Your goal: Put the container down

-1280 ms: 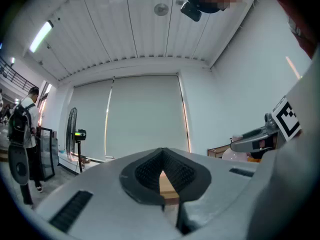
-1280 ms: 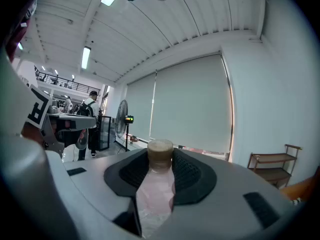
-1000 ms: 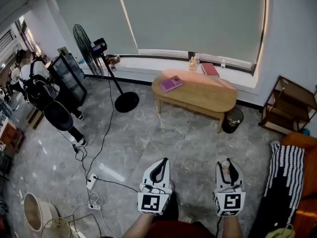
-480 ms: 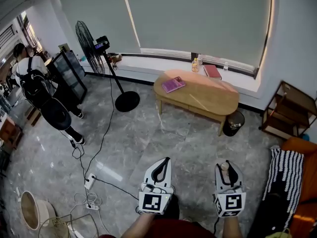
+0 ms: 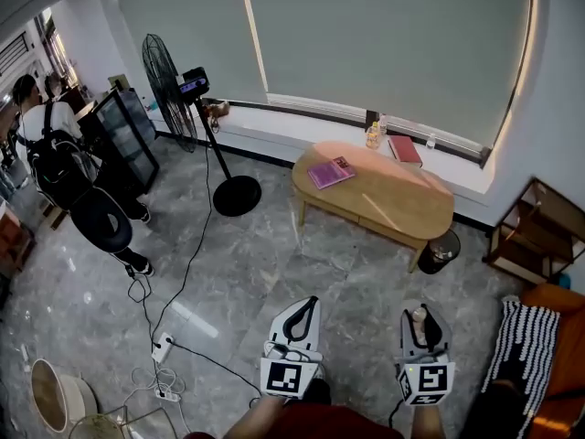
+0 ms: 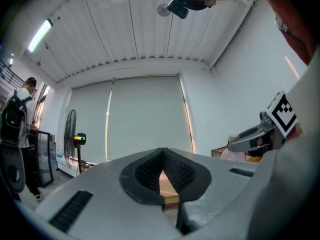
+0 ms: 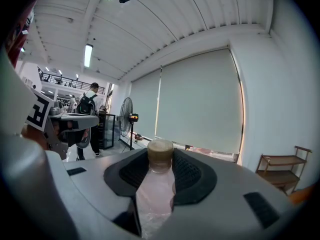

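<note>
**Right gripper carries the container; left gripper shut and empty**

The right gripper [image 7: 160, 158] pinches a clear plastic container [image 7: 156, 191] between its dark ribbed pads. The jaws stand partway apart around its body, and its tan cap [image 7: 160, 151] pokes out just past the tips. In the head view the container [image 5: 419, 316] is held above the grey marble floor [image 5: 274, 254], with nothing under it.

The left gripper [image 6: 162, 153] is pressed together, its tips meeting. Nothing sits between the jaws, and only a sliver of wooden table shows through the hollow behind them.

Each gripper bears a cube with black-and-white square markers [image 5: 289, 378]; they carry patterns rather than letters.

Well ahead of both grippers stands the oval wooden table [image 5: 393, 204]. A pink book [image 5: 331, 173] lies on it, and its cover print is too small to read. A standing fan [image 5: 167, 85] is ahead and off to the left of the left gripper.
</note>
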Tool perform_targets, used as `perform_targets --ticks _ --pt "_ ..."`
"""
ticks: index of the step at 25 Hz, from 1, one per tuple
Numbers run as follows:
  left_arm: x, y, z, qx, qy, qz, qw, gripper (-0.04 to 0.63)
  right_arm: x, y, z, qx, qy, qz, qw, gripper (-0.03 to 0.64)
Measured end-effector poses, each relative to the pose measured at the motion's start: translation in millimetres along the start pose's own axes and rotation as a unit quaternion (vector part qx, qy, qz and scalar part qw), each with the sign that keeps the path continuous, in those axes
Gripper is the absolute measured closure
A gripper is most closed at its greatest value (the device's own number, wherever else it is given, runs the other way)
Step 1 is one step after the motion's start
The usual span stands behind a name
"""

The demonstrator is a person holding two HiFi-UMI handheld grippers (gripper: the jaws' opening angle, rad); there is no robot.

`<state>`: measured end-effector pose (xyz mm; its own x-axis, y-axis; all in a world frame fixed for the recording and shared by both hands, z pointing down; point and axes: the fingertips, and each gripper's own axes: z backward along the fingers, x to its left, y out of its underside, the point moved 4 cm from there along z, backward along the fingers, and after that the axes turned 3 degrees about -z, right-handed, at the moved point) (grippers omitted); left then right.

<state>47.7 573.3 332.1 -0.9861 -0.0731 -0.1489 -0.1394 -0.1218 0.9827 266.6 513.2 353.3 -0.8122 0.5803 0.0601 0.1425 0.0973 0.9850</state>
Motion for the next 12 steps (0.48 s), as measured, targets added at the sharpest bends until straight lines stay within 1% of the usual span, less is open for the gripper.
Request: perform_targets --ticks 7,12 --pt "60 16 -46 0.004 -0.008 0.022 0.9997 0.589 12 -20 -75 -0.005 0.005 0.002 1.0 0.476" --pt "97 26 -70 -0.005 -0.007 0.021 0.9997 0.589 25 -27 -117 -0.005 0.007 0.006 1.0 0.476"
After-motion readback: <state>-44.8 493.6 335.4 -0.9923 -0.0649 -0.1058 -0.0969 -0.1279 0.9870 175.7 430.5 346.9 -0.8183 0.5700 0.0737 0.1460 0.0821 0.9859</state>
